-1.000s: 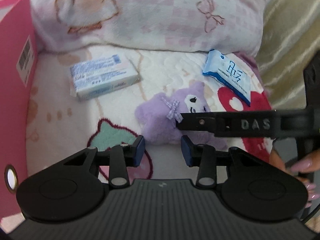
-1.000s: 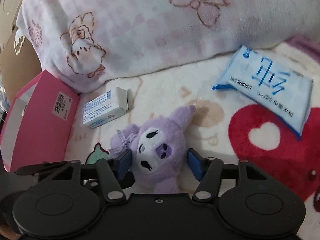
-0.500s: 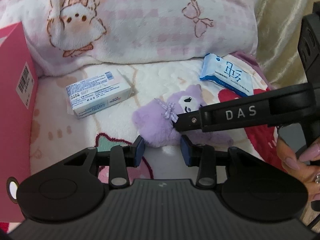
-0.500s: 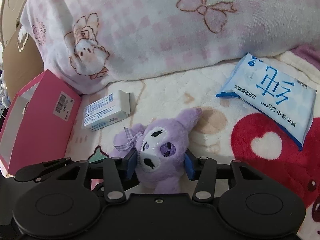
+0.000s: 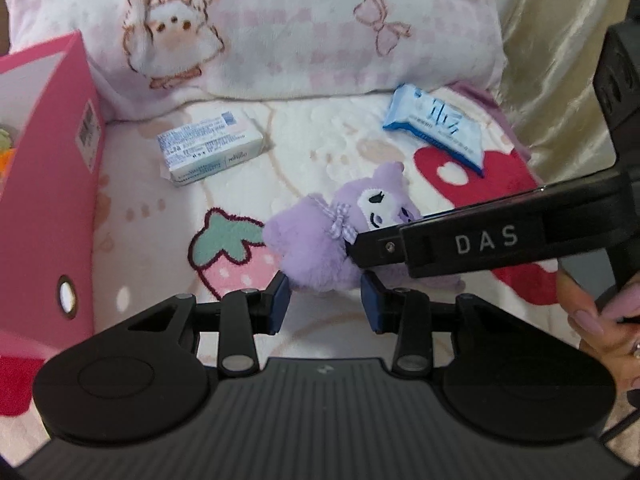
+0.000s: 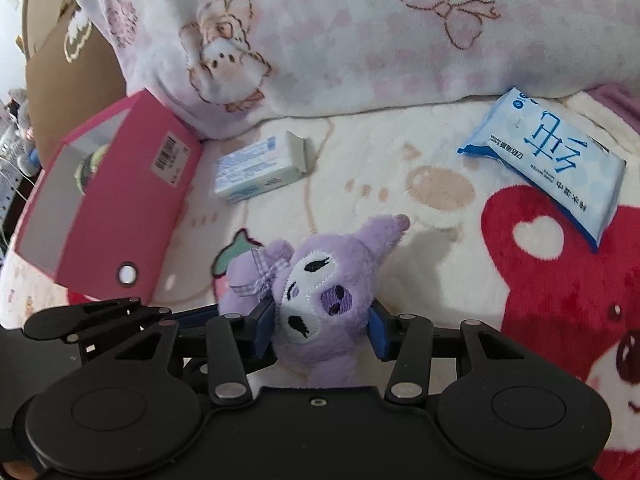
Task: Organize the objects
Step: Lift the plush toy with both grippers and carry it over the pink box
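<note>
While the right gripper [image 6: 322, 330] is clamping the purple plush toy [image 6: 316, 292] by the head, both blue pads are pressing into the fur and the toy is sitting tilted between them, ears pointing up toward the pillow [image 6: 360, 40]. Its shadow is falling on the blanket [image 6: 360, 160] just to its right.

The left gripper [image 5: 326, 304] is hanging just in front of the toy with its jaws narrowly parted and nothing between them; the pads are not touching anything. The right gripper's arm, marked DAS, is crossing the left wrist view from the right edge, and a hand [image 5: 600, 328] is showing at that edge.

The pink box [image 6: 112, 200] is sitting open at the blanket's left edge, with something green and orange showing inside; I cannot tell what it is. The white-blue carton [image 6: 260, 168] is lying near the blanket's back edge, just beside the box and close to the pillow. The blue wipes pack [image 6: 548, 164] is lying toward the back right corner, partly over the red heart-eared print, well apart from the carton.
</note>
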